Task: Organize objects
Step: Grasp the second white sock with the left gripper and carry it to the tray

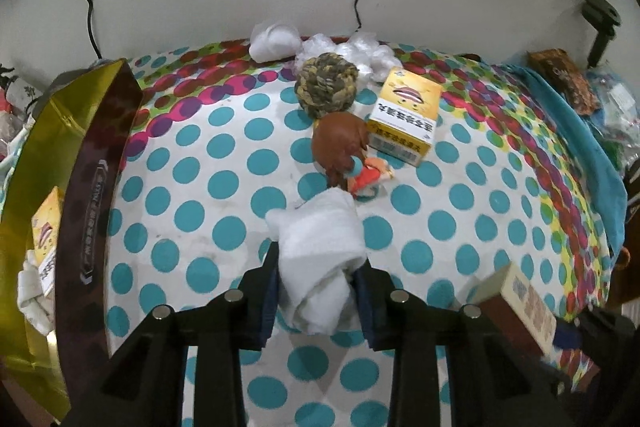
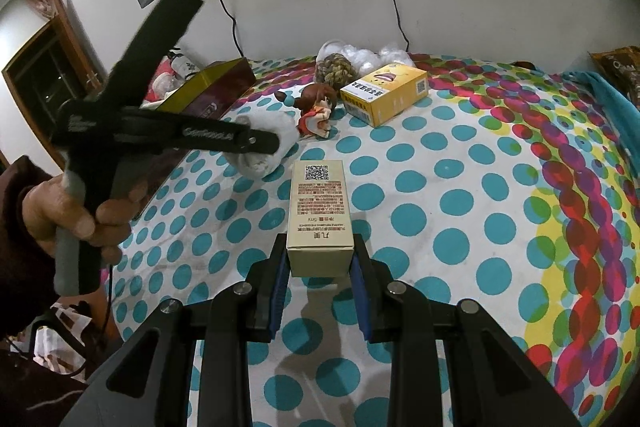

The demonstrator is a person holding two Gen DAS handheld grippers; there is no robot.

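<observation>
Bench (image 1: 224, 163): covered by a polka-dot cloth, teal dots on white with a multicoloured band along the far and right sides.

Gold box (image 1: 72, 147): open, at the left edge; held a yellow carton and white cloth.

Left tongs (image 1: 316, 291): clamped on a rolled white towel (image 1: 320, 267), which stood up between the blue pads just in front of the figurine.

Right tongs (image 2: 320, 267): pinching the near end of a beige carton (image 2: 320, 211), printed text and a QR code on top, its far end pointing towards the wall.

Yellow carton (image 1: 404, 115): lay near the far edge, touching the figurine's right side.

Rope ball (image 1: 326, 87): just behind the figurine, in front of crumpled white plastic (image 1: 360, 51).

Figurine (image 1: 344, 155): brown hair, orange dress, between the towel and the ball.
</observation>
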